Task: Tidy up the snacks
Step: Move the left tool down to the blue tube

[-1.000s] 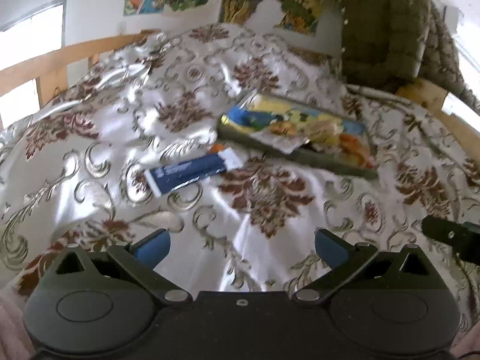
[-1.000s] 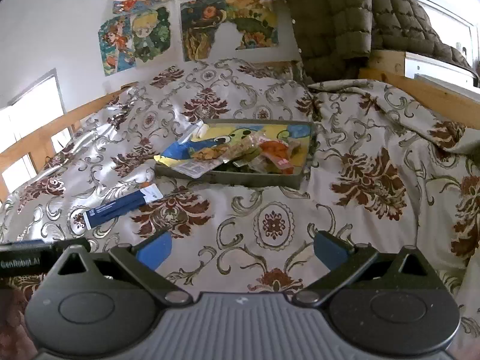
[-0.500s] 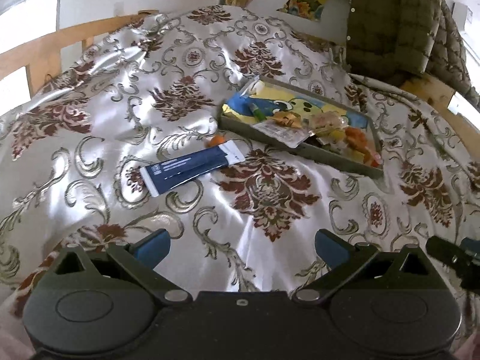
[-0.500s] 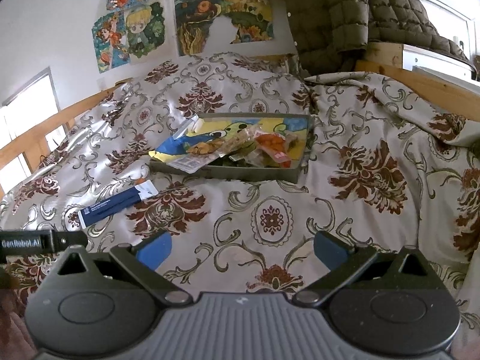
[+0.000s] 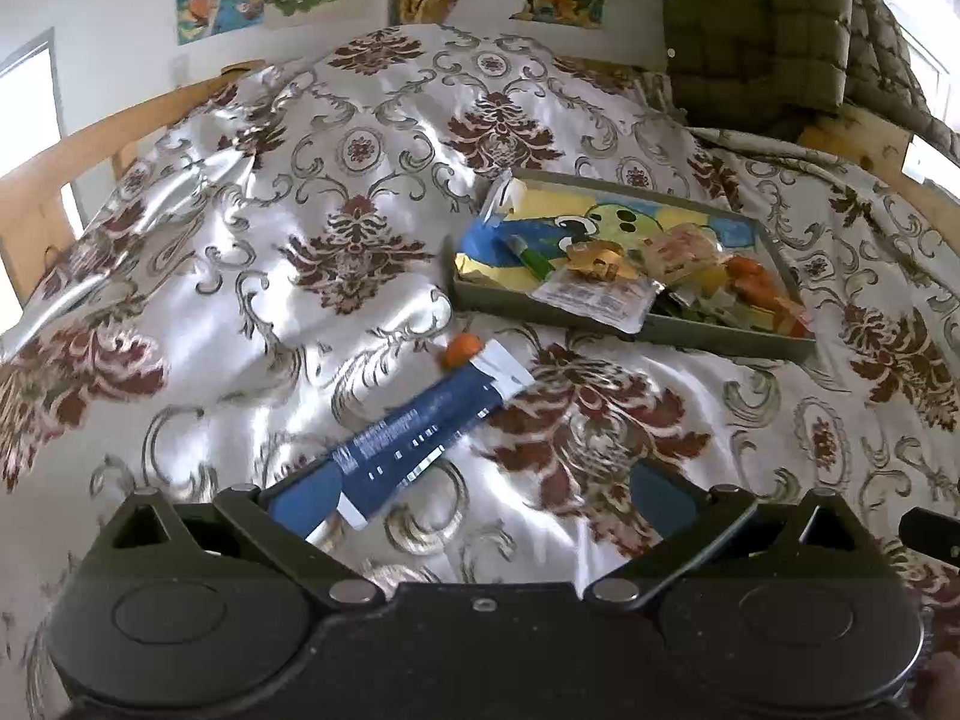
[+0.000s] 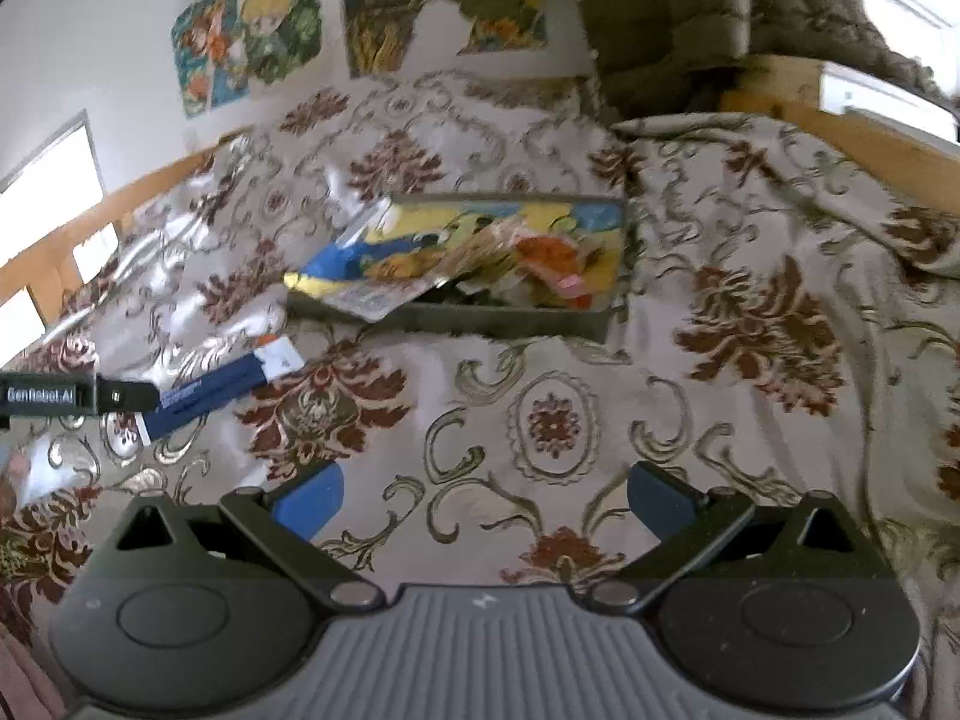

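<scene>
A long dark blue snack packet [image 5: 414,441] lies on the patterned bedspread, with a small orange snack [image 5: 461,349] at its far end. A grey tray [image 5: 720,341] behind them holds several snack packets. My left gripper [image 5: 480,495] is open, low over the bed, its left finger beside the packet's near end. My right gripper [image 6: 480,495] is open and empty, farther right over bare bedspread. The blue packet [image 6: 222,390] and the tray [image 6: 516,321] also show in the right wrist view, as does the left gripper's finger [image 6: 72,395] at the left edge.
Wooden bed rails [image 5: 120,132] run along the left and the right [image 6: 870,138]. A green quilted jacket [image 5: 762,30] hangs at the back right. Posters [image 6: 252,42] cover the wall behind the bed. The bedspread is wrinkled at the right.
My left gripper has moved forward and down toward the blue packet, which now reaches its left finger. My right gripper has moved slightly forward. Both stay open.
</scene>
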The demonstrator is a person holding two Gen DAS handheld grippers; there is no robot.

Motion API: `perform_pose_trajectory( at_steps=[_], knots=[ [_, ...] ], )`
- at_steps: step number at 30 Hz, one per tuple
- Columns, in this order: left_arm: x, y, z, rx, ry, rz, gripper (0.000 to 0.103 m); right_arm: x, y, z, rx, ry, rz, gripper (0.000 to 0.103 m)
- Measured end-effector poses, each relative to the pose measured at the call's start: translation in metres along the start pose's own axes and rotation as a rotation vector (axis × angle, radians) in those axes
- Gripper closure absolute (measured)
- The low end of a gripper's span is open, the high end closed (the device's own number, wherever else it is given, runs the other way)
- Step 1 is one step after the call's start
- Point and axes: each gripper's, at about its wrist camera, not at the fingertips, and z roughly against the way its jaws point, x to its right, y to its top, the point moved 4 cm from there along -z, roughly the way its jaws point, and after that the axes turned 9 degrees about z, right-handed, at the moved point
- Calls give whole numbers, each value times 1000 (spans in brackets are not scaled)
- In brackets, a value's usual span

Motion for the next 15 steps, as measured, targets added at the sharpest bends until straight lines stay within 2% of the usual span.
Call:
perform_pose_trajectory(
  at_steps=[5,8,11,15],
  knots=[
    [-11,8,-22,-4,16,-28,1,-16,9,-27,-42,31,51,0],
    [-17,11,-31,-11,40,-3,1,-27,13,-42,-63,46,81,0],
    [-20,13,-37,-14,43,-10,1,-37,20,-56,-62,49,108,0],
    [-26,16,-46,5,84,-32,1,-45,33,-75,-58,66,110,0]
  ],
)
